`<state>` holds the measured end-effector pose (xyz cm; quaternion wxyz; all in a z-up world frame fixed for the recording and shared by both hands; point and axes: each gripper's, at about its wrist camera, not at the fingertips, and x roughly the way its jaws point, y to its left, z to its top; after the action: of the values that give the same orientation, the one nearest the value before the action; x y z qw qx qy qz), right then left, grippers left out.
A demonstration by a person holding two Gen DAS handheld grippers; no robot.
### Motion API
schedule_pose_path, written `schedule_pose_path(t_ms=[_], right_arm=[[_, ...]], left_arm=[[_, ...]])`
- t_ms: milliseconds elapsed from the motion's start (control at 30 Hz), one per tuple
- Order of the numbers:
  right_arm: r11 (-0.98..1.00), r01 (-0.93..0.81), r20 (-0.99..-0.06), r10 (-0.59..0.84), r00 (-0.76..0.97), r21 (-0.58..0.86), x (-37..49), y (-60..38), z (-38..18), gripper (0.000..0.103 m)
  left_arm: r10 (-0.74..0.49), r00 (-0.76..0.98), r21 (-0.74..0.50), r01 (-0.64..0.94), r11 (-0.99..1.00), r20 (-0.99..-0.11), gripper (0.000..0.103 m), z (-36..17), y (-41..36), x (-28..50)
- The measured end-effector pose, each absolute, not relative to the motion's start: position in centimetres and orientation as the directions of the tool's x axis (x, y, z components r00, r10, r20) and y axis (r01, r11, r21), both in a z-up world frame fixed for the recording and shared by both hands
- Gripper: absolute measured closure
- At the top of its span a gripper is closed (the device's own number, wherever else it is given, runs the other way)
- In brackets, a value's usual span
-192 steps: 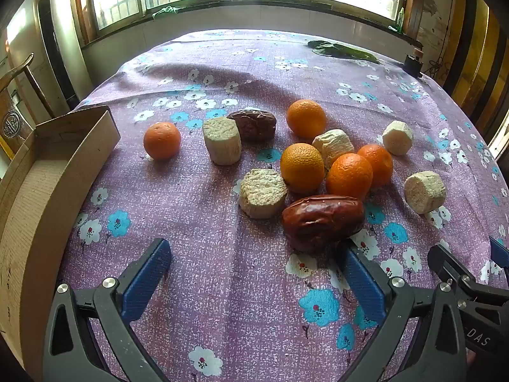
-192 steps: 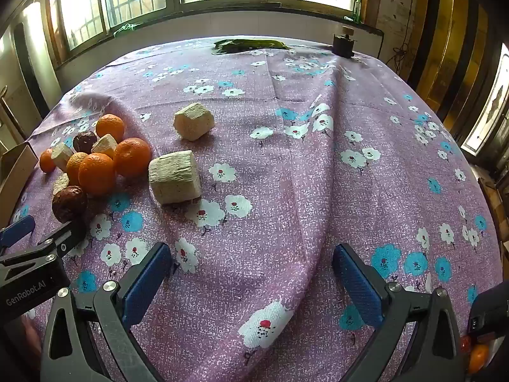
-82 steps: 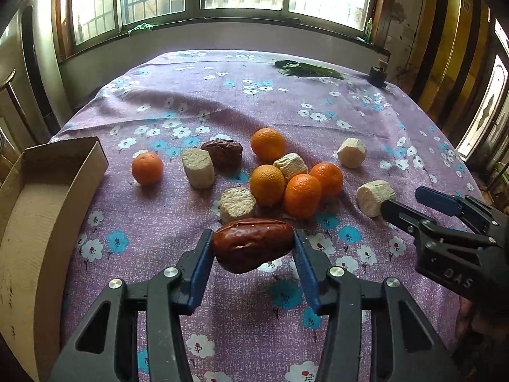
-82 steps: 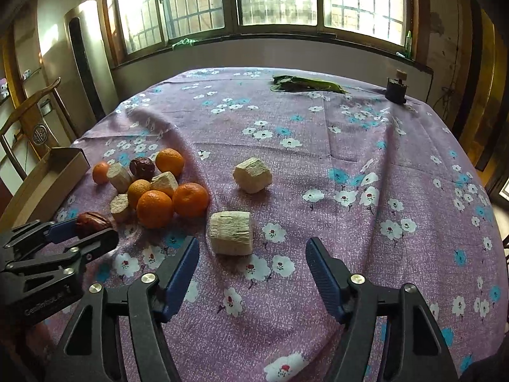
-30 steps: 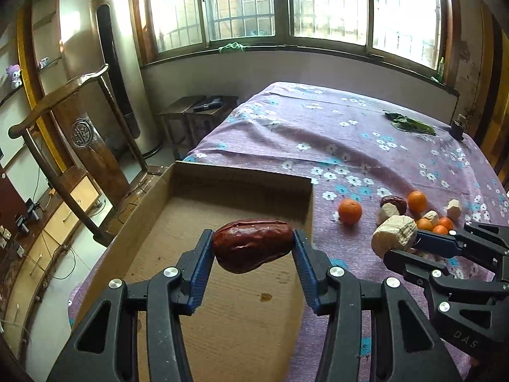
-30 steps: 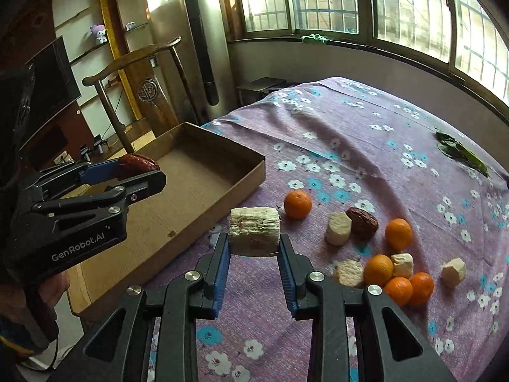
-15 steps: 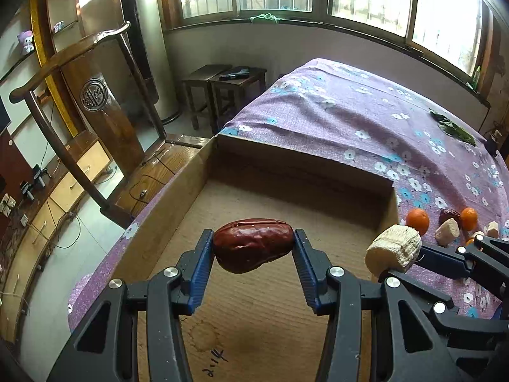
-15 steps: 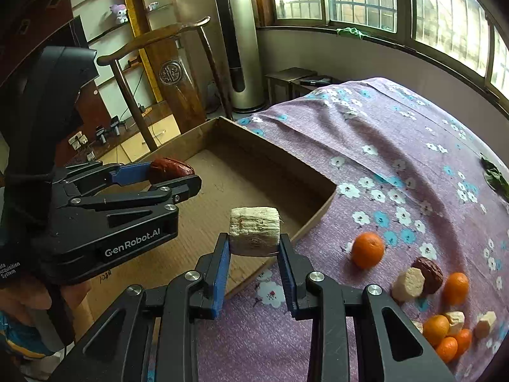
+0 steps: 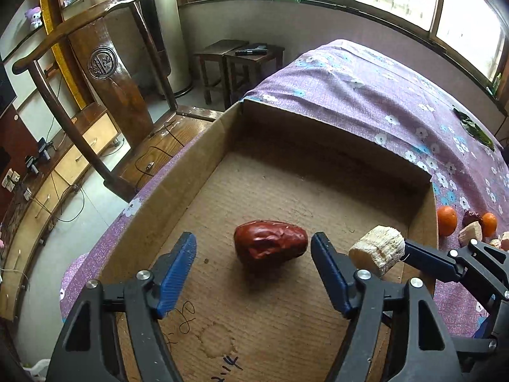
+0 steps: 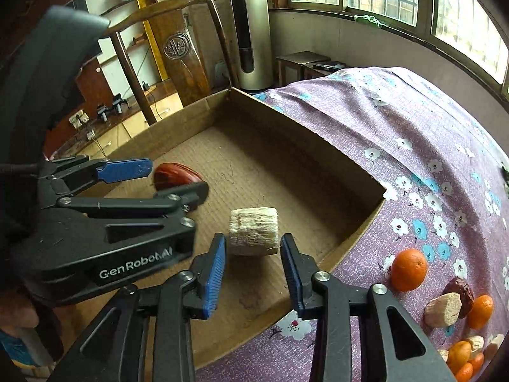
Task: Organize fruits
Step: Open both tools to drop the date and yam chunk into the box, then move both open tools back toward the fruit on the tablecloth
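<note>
A dark red date (image 9: 270, 247) lies on the floor of the cardboard box (image 9: 318, 146), between the spread fingers of my left gripper (image 9: 254, 273), which is open. In the right wrist view the date (image 10: 176, 175) shows behind the left gripper. My right gripper (image 10: 253, 269) is open, its pads a little apart from a pale beige chunk (image 10: 253, 231) that lies in the box (image 10: 305, 133). The chunk also shows in the left wrist view (image 9: 377, 251).
Oranges (image 10: 408, 270), another date (image 10: 461, 289) and more pale chunks (image 10: 443, 310) lie on the purple flowered tablecloth (image 10: 413, 146) right of the box. A wooden chair (image 9: 105, 73) stands beyond the box's left side, off the table edge.
Both grippers have opened over the box. The date has dropped from the left gripper onto the box floor. The pale chunk has left the right gripper's pads.
</note>
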<state>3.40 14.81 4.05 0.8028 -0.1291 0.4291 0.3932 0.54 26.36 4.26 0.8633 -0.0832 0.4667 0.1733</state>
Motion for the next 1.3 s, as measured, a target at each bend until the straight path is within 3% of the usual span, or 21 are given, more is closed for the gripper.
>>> schedule_pose_path(t_ms=[167, 300, 767, 1300], right_arm=[[0.663, -0.737, -0.766, 0.539, 0.350, 0.129, 1.9, 12.5, 5.5, 0.049], [0.698, -0.704, -0.745, 0.539, 0.394, 0.133, 0.7, 9.4, 6.5, 0.037], [0.857, -0.494, -0.763, 0.416, 0.495, 0.147, -1.6, -4.6, 5.6, 0.035], [0.916, -0.368, -0.778, 0.346, 0.525, 0.160, -2.3, -12.9, 4.1, 0.033]], left_arm=[[0.221, 0.540, 0.001, -0.378, 0.926, -0.812, 0.022, 5.3, 25.7, -0.8], [0.224, 0.579, 0.006, -0.353, 0.936, -0.784, 0.021, 6.3, 23.9, -2.3], [0.057, 0.631, -0.061, -0.164, 0.985, -0.773, 0.016, 7.1, 14.7, -3.9], [-0.040, 0.585, -0.018, 0.043, 0.999, -0.810, 0.016, 3.9, 4.6, -0.6]])
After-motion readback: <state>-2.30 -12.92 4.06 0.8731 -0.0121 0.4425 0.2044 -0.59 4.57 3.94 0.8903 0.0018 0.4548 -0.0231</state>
